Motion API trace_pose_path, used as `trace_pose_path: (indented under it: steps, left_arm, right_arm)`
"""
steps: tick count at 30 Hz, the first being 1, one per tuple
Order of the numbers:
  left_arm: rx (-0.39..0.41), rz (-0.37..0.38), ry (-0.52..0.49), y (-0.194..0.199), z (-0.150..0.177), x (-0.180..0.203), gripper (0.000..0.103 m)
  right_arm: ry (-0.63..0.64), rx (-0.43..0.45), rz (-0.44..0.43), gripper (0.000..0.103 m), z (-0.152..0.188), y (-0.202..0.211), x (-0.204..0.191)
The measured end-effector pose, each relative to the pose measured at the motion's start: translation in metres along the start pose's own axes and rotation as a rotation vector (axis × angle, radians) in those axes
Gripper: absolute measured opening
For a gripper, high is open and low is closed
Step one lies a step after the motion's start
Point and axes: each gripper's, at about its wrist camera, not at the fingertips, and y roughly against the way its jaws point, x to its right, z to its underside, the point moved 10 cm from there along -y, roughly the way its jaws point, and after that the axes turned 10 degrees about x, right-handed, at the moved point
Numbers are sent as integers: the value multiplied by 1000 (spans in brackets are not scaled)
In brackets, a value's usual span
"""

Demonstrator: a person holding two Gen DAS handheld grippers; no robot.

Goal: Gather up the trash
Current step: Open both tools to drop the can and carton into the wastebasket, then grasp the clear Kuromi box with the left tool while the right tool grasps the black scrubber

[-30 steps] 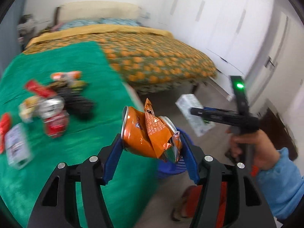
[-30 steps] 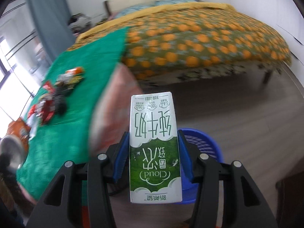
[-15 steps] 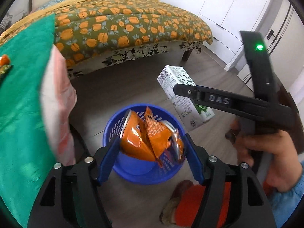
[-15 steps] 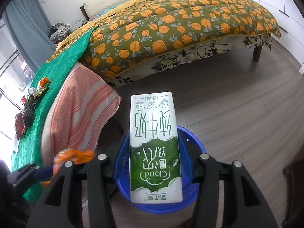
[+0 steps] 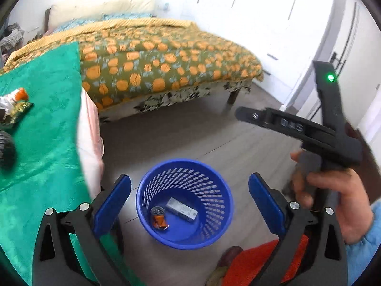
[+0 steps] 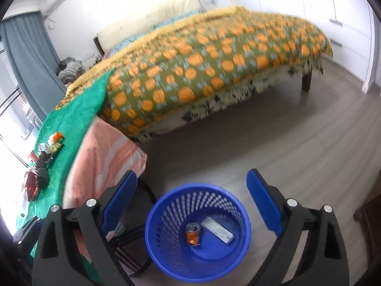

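Note:
A blue mesh basket (image 5: 214,186) stands on the floor below both grippers, also in the right wrist view (image 6: 166,205). In it lie a crushed orange can (image 5: 159,219) (image 6: 193,234) and a white milk carton (image 5: 182,209) (image 6: 219,232). My left gripper (image 5: 189,202) is open and empty above the basket. My right gripper (image 6: 191,197) is open and empty above it too; its body shows in the left wrist view (image 5: 297,128). More trash (image 6: 40,166) lies on the green cloth (image 5: 42,124) to the left.
A bed (image 5: 166,59) with an orange-patterned cover stands behind the basket. A pink striped cloth (image 6: 104,157) hangs off the table edge. White wardrobe doors (image 5: 273,12) line the right wall. Grey floor (image 6: 285,143) lies between bed and basket.
Both grippers opened over the basket. The orange can dropped from the left gripper and the milk carton from the right; both now lie in the basket.

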Motion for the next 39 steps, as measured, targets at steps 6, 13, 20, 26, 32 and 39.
trace_pose_path:
  steps: [6, 13, 20, 26, 32, 39]
  left_arm:
    - [6, -91, -20, 49, 14, -26, 98]
    - [3, -229, -1, 106, 45, -87, 98]
    - [-7, -402, 76, 173, 73, -165, 98]
    - [38, -612, 223, 229, 76, -264, 98]
    - [49, -713, 328, 252, 69, -341, 98]
    - [-12, -682, 345, 214, 56, -367, 98]
  right_arm:
    - [97, 122, -44, 95, -25, 34, -50]
    - [272, 101, -192, 95, -4, 40, -152]
    - [438, 9, -340, 95, 55, 31, -257]
    - [547, -61, -425, 95, 108, 29, -317]
    - [628, -96, -463, 95, 141, 33, -341]
    - [646, -87, -463, 95, 143, 34, -347]
